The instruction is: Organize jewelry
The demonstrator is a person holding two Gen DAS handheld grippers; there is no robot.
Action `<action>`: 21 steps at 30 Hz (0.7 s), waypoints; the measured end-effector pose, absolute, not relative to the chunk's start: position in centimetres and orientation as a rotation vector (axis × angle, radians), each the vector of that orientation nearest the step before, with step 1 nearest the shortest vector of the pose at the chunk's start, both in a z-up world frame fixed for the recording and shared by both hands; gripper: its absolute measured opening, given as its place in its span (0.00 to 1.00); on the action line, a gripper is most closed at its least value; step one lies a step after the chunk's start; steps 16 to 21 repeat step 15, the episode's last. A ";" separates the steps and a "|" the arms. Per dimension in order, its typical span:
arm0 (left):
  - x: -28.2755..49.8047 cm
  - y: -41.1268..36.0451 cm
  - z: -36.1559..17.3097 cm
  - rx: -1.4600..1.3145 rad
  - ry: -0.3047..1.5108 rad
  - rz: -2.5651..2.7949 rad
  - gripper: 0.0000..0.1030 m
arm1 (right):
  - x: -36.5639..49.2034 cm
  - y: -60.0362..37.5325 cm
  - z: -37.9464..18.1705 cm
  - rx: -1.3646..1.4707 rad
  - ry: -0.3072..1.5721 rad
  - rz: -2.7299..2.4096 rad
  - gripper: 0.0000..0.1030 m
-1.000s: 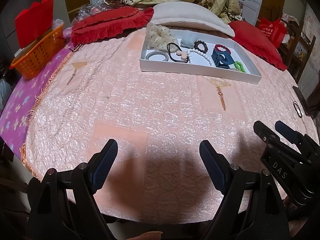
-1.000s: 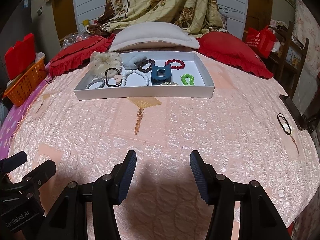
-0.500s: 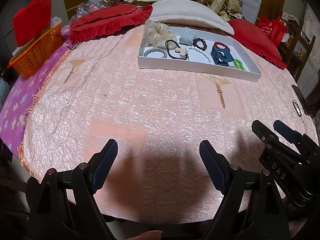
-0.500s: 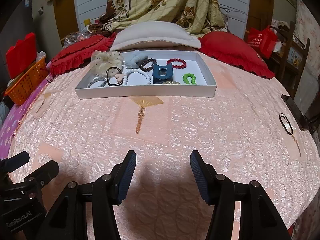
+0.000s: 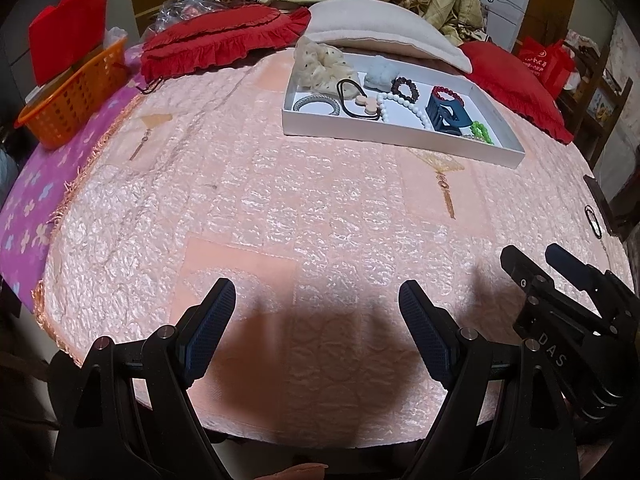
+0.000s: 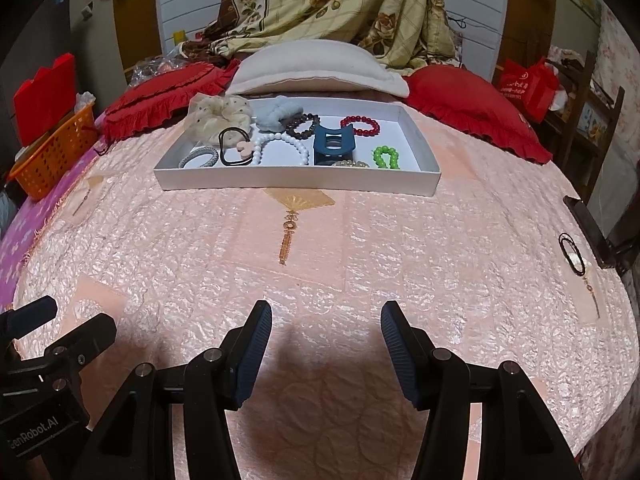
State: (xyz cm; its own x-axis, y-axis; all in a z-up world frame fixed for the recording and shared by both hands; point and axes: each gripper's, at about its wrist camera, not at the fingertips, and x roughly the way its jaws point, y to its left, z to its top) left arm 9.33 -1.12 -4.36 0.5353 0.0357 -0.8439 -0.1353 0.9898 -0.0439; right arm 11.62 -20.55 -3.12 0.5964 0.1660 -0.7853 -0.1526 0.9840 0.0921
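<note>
**Both grippers held over the near edge of the bed, jewelry tray ahead**

From my remote station I read the scene from left to right. An orange basket (image 6: 52, 152) sits at the far left edge of the bed, holding a red folded item. Next to it lies a red frilled cushion (image 6: 160, 102), then a cream pillow (image 6: 316, 66) directly behind the white tray (image 6: 296, 182), and a second red cushion (image 6: 472, 100) to the right.

The tray rests on the pink quilted bedspread (image 6: 320, 248), well ahead of both grippers. Inside it, again left to right: a silver bangle (image 6: 199, 157) in the near left corner, a cream scrunchie (image 6: 220, 118) behind it, a black hair tie with pink charms (image 6: 236, 147), a white bead bracelet (image 6: 280, 146), a pale blue scrunchie (image 6: 278, 114), a dark brown bead bracelet (image 6: 303, 125), a dark blue hair claw (image 6: 334, 144), a red bead bracelet (image 6: 360, 126) and a green bead bracelet (image 6: 386, 157). A black hair elastic (image 6: 572, 254) lies apart on the bedspread near the right edge.

My left gripper (image 5: 316, 312) hovers above the near edge of the bedspread with its jaws spread wide and nothing between them. My right gripper (image 6: 326, 336) hovers likewise, jaws spread and empty.
</note>
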 end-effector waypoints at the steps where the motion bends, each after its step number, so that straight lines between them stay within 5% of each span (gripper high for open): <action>1: 9.4 -1.0 -4.4 -0.113 1.003 0.102 0.82 | 11.6 -20.5 -3.1 0.016 0.914 0.185 0.53; 21: 9.6 -0.5 -5.1 -0.121 1.024 0.122 0.82 | 11.5 -20.1 -3.4 0.025 0.931 0.201 0.54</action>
